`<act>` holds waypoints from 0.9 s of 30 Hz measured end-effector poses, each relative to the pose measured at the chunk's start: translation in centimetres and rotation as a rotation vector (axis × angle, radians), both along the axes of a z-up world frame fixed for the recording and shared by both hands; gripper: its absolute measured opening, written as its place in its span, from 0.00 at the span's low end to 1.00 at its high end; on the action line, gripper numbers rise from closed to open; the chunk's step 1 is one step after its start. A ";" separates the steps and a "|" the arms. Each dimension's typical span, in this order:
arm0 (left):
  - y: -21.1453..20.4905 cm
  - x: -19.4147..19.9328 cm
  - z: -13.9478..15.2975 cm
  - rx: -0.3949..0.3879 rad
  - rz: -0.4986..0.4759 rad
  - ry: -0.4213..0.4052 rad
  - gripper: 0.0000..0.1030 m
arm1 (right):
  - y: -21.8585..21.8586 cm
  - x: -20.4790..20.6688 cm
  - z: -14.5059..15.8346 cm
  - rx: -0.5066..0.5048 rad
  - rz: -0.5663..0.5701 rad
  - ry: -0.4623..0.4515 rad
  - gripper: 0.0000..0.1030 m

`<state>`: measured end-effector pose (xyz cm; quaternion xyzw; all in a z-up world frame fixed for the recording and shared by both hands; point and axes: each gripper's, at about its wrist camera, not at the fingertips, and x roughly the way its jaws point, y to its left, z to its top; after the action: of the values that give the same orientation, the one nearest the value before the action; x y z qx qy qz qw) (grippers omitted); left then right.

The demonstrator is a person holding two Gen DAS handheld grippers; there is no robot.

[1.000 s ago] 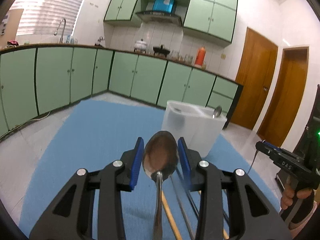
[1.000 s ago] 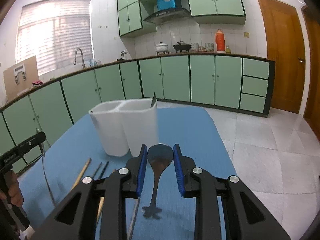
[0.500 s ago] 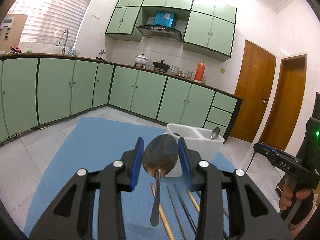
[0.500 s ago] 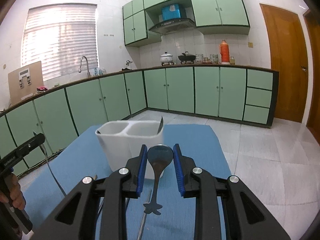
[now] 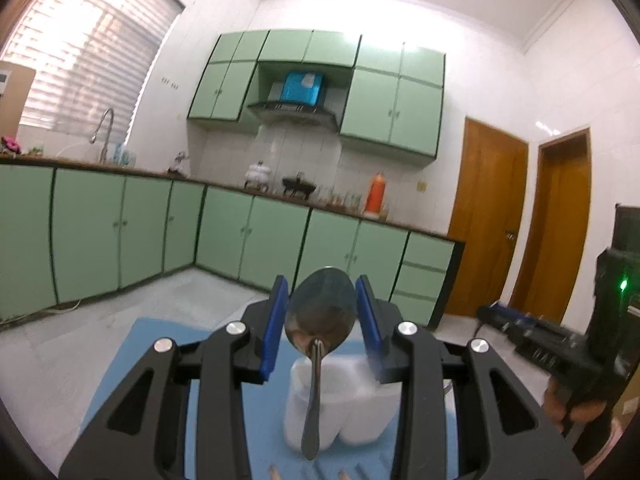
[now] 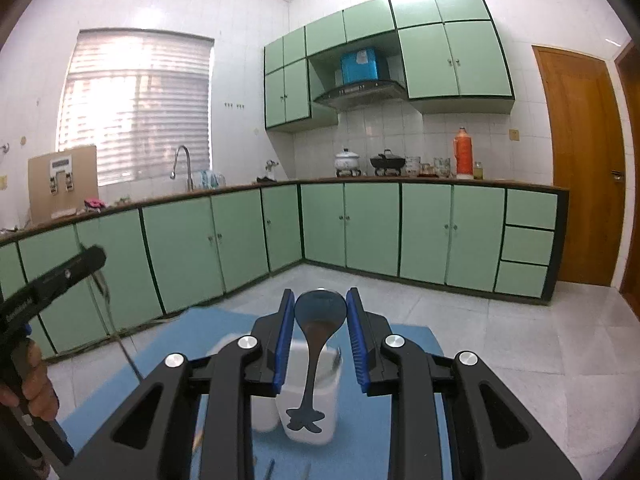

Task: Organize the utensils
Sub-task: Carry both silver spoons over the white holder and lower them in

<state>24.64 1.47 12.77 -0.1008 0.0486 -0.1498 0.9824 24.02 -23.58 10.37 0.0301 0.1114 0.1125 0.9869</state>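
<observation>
Left wrist view puts the left gripper (image 5: 322, 308) at lower centre of the frame, its blue pads pinching the bowl of a plain metal spoon (image 5: 321, 320) whose handle hangs down toward the bottom edge. Behind and below the spoon, the white two-compartment holder (image 5: 344, 412) stands on the blue mat (image 5: 160, 344); the handle tip overlaps the holder's left half in the picture, though whether it sits above the opening or in front of the wall cannot be told. At the bottom edge, a few chopsticks (image 5: 320, 472) lie on the mat, blurred.

In the right wrist view the right gripper (image 6: 320, 320) also sits at lower centre, its pads closed on the bowl of a second spoon (image 6: 320, 312), this one with a splayed, decorative handle end hanging in front of the holder (image 6: 308, 408). One utensil (image 6: 337, 358) already stands in the holder's right compartment. The left gripper's black body shows at the left edge of this frame.

The step in hand looks like the carry: both spoons are lifted and are being brought over the holder, handles down. The next move calls for lining each handle tip over an open compartment, lowering it until the handle is inside the rim, then releasing. With both tools converging on one small holder, going one at a time seems wise
</observation>
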 end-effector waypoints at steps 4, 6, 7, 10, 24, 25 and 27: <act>-1.9 2.0 2.4 -0.007 -0.026 -0.057 0.33 | 0.4 1.9 1.3 0.001 -0.003 -0.017 0.25; -2.9 3.4 2.8 -0.007 -0.037 -0.070 0.33 | 0.6 3.3 1.5 0.001 -0.009 -0.019 0.25; -3.4 4.2 2.8 -0.006 -0.039 -0.072 0.33 | 0.7 3.7 1.5 -0.001 -0.012 -0.020 0.25; -4.6 6.6 1.8 -0.001 -0.048 -0.058 0.33 | 1.1 5.5 0.8 -0.012 -0.026 -0.012 0.25; -4.7 12.3 -5.1 0.043 -0.051 0.073 0.33 | 1.4 9.8 -3.9 0.022 0.008 0.056 0.25; -4.6 12.4 -5.4 0.046 -0.052 0.079 0.33 | 1.5 9.6 -4.0 0.017 0.012 0.054 0.25; -4.5 12.4 -6.0 0.050 -0.055 0.093 0.33 | 1.8 9.2 -4.0 0.008 0.024 0.047 0.25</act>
<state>37.04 -3.03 6.73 -0.0816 0.1005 -0.1709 0.9767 33.23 -21.77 6.33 0.0353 0.1347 0.1239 0.9825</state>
